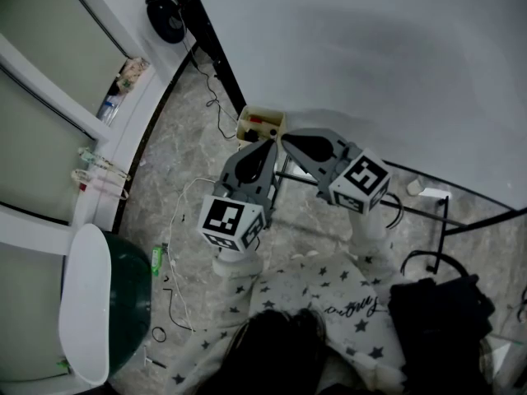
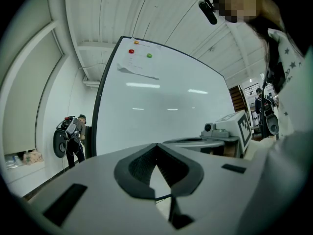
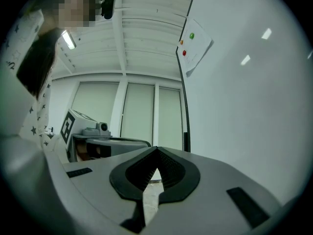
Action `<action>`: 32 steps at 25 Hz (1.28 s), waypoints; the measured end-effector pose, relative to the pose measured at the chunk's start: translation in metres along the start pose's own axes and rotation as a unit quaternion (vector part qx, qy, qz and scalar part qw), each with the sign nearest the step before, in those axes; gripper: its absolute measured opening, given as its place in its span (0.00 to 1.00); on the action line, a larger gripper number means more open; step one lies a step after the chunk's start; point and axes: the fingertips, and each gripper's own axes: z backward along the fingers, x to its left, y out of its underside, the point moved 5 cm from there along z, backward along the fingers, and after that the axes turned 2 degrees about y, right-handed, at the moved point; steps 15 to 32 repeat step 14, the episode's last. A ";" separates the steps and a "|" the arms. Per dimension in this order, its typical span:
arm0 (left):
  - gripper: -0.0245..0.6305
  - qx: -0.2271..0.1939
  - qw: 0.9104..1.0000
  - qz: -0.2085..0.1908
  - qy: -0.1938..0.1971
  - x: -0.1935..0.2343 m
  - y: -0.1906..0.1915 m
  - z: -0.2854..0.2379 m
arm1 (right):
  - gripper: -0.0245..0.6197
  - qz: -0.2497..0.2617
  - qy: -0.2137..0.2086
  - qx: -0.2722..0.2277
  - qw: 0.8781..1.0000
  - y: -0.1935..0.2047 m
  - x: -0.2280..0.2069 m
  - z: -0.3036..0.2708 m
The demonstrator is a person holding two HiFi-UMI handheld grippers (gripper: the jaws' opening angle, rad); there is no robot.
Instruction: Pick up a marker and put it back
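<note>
Though each gripper view shows its own jaws pressed shut on nothing, left gripper (image 2: 156, 146) and right gripper (image 3: 156, 149) alike, only the head view shows the small cream box (image 1: 261, 125) just beyond both tips, holding what looks like a red marker (image 1: 257, 120). Farther off, the white whiteboard (image 2: 161, 97) carries coloured round magnets (image 2: 131, 51) in red, orange and green.

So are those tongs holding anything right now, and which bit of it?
No, nothing is held. The left tongs and the right tongs are both shut, with nothing between their tips.
</note>
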 end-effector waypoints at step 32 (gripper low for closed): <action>0.04 -0.004 1.000 -0.003 -0.004 -0.004 0.000 0.000 | 0.05 0.001 -0.005 0.000 1.000 0.000 0.000 0.004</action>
